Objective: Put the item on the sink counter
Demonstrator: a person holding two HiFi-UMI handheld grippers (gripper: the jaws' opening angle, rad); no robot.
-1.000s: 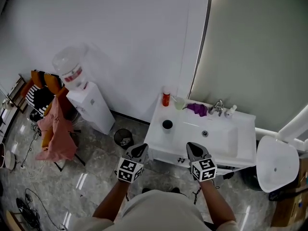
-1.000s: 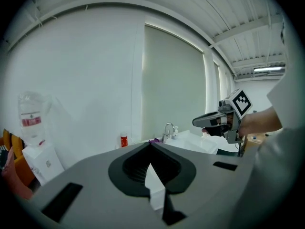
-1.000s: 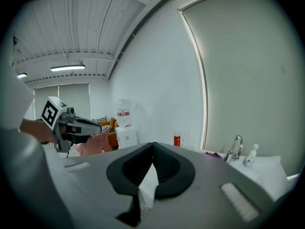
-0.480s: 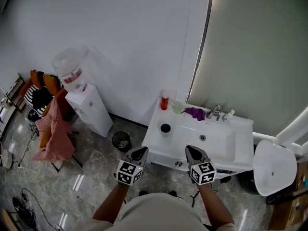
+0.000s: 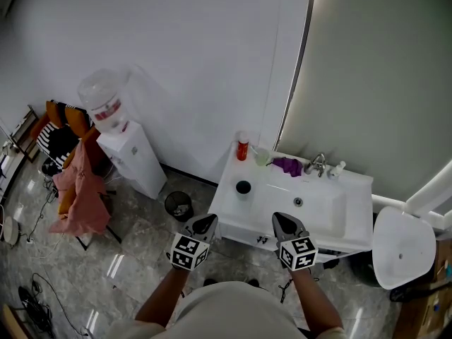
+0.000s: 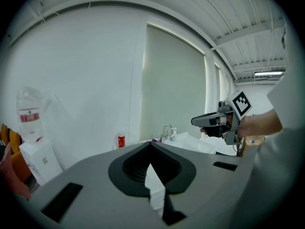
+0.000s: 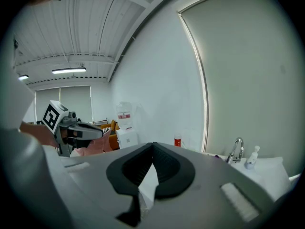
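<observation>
A person stood facing a white sink counter (image 5: 229, 202) that filled the lower centre-right of the head view, holding both tools side by side just in front of its near edge. The left gripper (image 5: 205, 220) was clenched, its dark pads pressed together with nothing between them. The right gripper (image 5: 282, 218) was likewise closed tight and empty. On the counter, left of the basin, sat a small black round object (image 5: 243, 186). Along the back edge, from left to right, stood a red bottle (image 5: 242, 147), a pale green cup (image 5: 262, 157), a crumpled purple cloth (image 5: 287, 165), a chrome faucet (image 5: 317, 164) and a small white pump bottle (image 5: 335, 168). Which of these was the item to be placed could not be told; neither tool carried anything. In the left half of the frame a white water dispenser (image 5: 131, 157) stood against the wall, with a small black waste bin (image 5: 177, 204) between it and the counter, and pink clothing (image 5: 80, 196) draped over a chair at the far left.
</observation>
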